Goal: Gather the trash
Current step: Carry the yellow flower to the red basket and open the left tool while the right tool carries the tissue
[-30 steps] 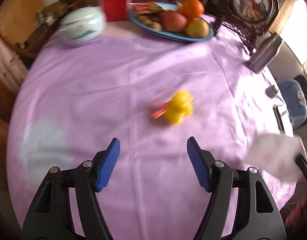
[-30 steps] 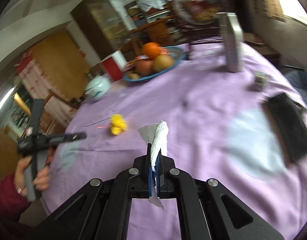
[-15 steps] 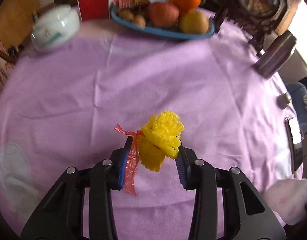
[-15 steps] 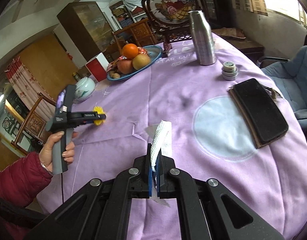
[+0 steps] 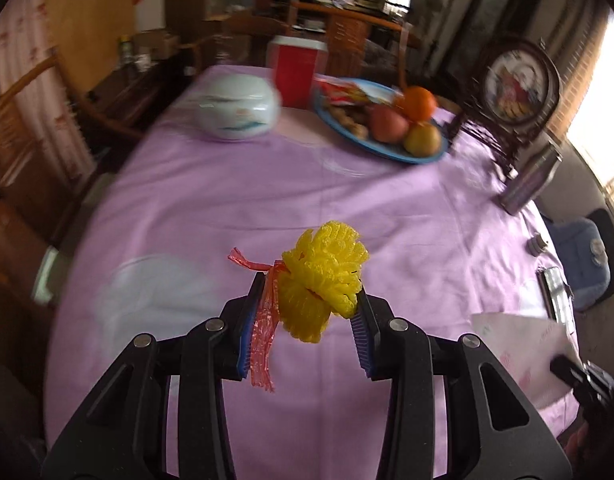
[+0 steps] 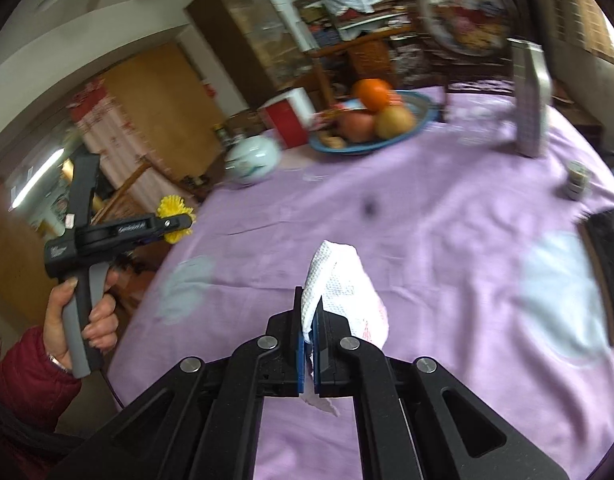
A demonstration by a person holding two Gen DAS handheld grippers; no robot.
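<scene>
My left gripper point(image 5: 307, 320) is shut on a yellow foam fruit net point(image 5: 323, 276) with a strip of red plastic mesh point(image 5: 263, 332) hanging from it, held above the purple tablecloth point(image 5: 267, 200). It also shows in the right wrist view point(image 6: 175, 222), lifted at the table's left edge, with the yellow net point(image 6: 173, 206) in it. My right gripper point(image 6: 309, 320) is shut on a crumpled white paper napkin point(image 6: 339, 284), held above the cloth. The napkin also shows in the left wrist view point(image 5: 519, 344) at the lower right.
A blue fruit plate point(image 5: 379, 120), a white lidded bowl point(image 5: 239, 106) and a red box point(image 5: 297, 74) stand at the far side. A steel flask point(image 6: 529, 100), a small cap point(image 6: 577, 180) and a black wallet point(image 6: 611, 264) are on the right. Wooden chairs point(image 5: 35, 128) stand on the left.
My left gripper closed on the yellow net and lifted it off the cloth, swinging up and left. My right gripper kept hold of the napkin and turned left.
</scene>
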